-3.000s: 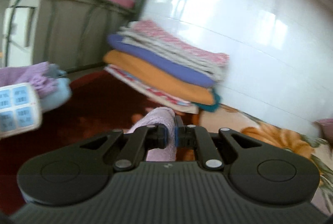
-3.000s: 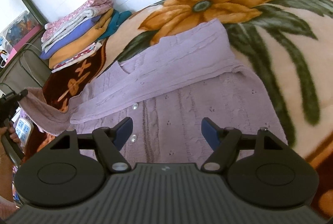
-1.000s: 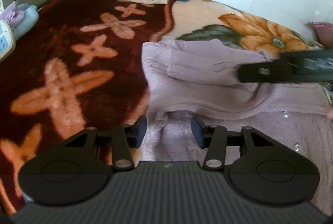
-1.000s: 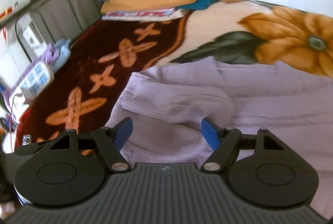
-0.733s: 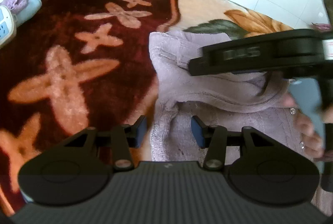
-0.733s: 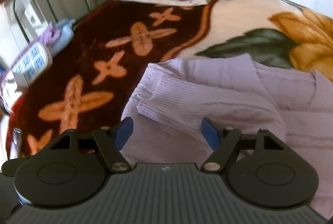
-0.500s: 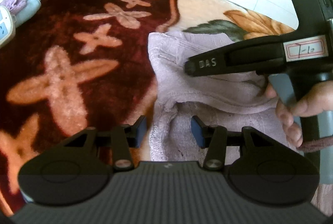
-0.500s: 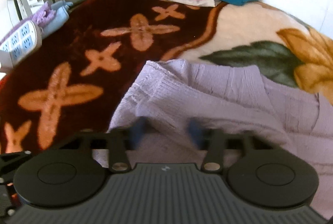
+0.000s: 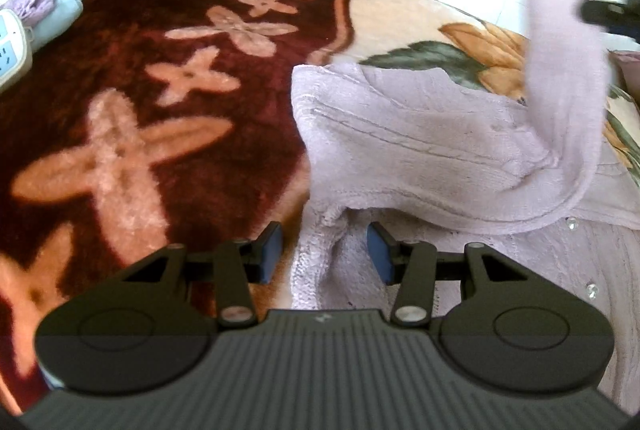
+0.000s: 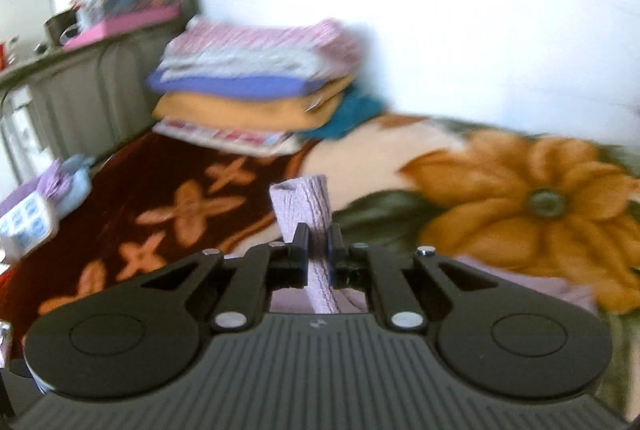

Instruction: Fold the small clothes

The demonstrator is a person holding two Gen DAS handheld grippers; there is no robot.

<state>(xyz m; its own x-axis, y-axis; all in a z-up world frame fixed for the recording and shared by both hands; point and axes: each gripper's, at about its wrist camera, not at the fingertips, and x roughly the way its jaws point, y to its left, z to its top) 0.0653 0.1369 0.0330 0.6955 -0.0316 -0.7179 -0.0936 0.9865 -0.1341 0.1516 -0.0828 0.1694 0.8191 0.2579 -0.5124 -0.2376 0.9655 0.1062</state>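
My right hand-held gripper (image 10: 318, 262) pinching sleeve (image 10: 308, 214) of lilac cardigan (image 9: 420, 142), lifted off bed (image 9: 160, 134). Left hand-held gripper (image 9: 325, 254) spread over hem. Knit soft, light, stretchy; I'd grab cuffs, edges.

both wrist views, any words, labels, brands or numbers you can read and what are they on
None can be read.
Small emblem on the left tool body: too small to read.
Same emblem on the right tool body: too small.
White power strip: only blurred sockets show, no text.
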